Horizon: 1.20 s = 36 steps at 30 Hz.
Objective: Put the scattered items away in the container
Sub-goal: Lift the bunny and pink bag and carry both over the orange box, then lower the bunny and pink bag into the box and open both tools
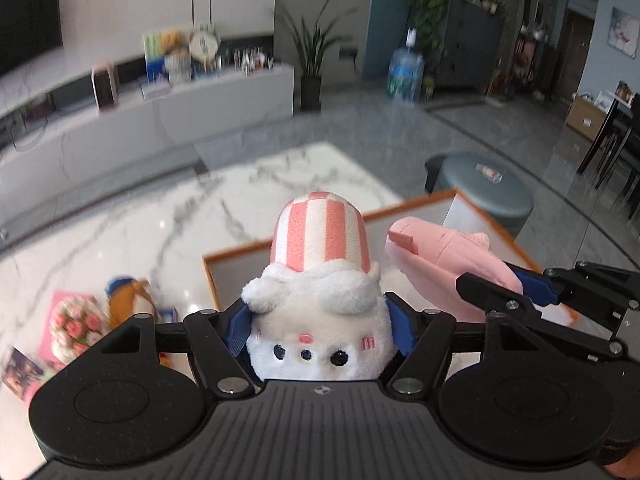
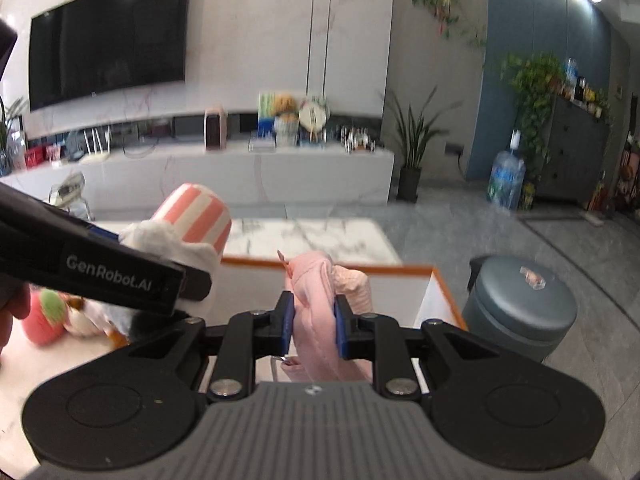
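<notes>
My left gripper (image 1: 320, 326) is shut on a white plush toy with a pink-and-white striped hat (image 1: 320, 280), held above the near edge of the white container with an orange rim (image 1: 416, 204). My right gripper (image 2: 312, 326) is shut on a pink plush toy (image 2: 316, 320), held over the container (image 2: 444, 284). In the left wrist view the pink plush (image 1: 444, 260) and the right gripper (image 1: 532, 292) are to the right of the striped plush. In the right wrist view the striped plush (image 2: 192, 224) and the left gripper (image 2: 192, 280) are at the left.
On the marble table (image 1: 160, 216), left of the container, lie a pink flower card (image 1: 74, 328), an orange-and-blue plush (image 1: 128, 300) and a pink-and-green plush (image 2: 44, 320). A grey round stool (image 1: 484, 188) stands beyond the container. A TV console is at the back.
</notes>
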Each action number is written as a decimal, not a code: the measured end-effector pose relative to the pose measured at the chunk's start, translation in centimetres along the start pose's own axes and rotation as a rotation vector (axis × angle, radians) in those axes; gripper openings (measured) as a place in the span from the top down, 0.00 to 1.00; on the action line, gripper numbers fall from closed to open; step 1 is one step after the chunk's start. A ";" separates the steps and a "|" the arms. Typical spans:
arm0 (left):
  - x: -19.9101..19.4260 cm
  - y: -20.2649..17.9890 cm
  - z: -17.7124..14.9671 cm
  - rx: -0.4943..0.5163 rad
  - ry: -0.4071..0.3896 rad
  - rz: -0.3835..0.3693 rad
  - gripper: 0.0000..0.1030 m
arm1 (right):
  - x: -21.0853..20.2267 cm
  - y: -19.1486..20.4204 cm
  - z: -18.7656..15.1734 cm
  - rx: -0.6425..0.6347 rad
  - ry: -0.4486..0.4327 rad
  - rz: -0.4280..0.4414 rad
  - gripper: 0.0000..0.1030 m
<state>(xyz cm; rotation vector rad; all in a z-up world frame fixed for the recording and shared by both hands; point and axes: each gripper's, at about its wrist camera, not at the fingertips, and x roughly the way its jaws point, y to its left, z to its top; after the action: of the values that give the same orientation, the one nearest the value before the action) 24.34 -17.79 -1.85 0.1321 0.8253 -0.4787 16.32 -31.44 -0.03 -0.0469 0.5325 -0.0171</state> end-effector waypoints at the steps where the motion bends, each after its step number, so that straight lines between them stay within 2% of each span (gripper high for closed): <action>1: 0.6 0.1 0.0 0.002 0.014 -0.001 0.23 | 0.7 -0.2 -0.2 0.003 0.018 0.004 0.78; 8: 4.1 0.3 -0.1 0.044 0.087 0.019 0.23 | 4.4 -0.5 -0.9 0.002 0.086 0.005 0.78; 14: 6.4 -0.3 -0.3 0.080 0.150 0.058 0.22 | 5.8 -0.6 -1.9 0.026 0.138 0.022 0.78; 18: 6.5 -0.7 -0.3 0.119 0.144 0.091 0.22 | 6.3 -0.4 -2.0 0.009 0.146 0.024 0.78; 23: 6.6 -0.8 -0.2 0.145 0.140 0.095 0.21 | 6.8 -0.7 -2.1 0.044 0.170 0.057 0.78; 36: 5.8 -0.5 -0.2 0.151 0.099 0.106 0.18 | 6.8 -0.8 -2.6 0.081 0.202 0.097 0.78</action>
<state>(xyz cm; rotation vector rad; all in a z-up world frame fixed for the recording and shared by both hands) 27.32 -20.24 -6.18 0.3397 0.8740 -0.4364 20.88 -32.59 -5.69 0.0610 0.7350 0.0521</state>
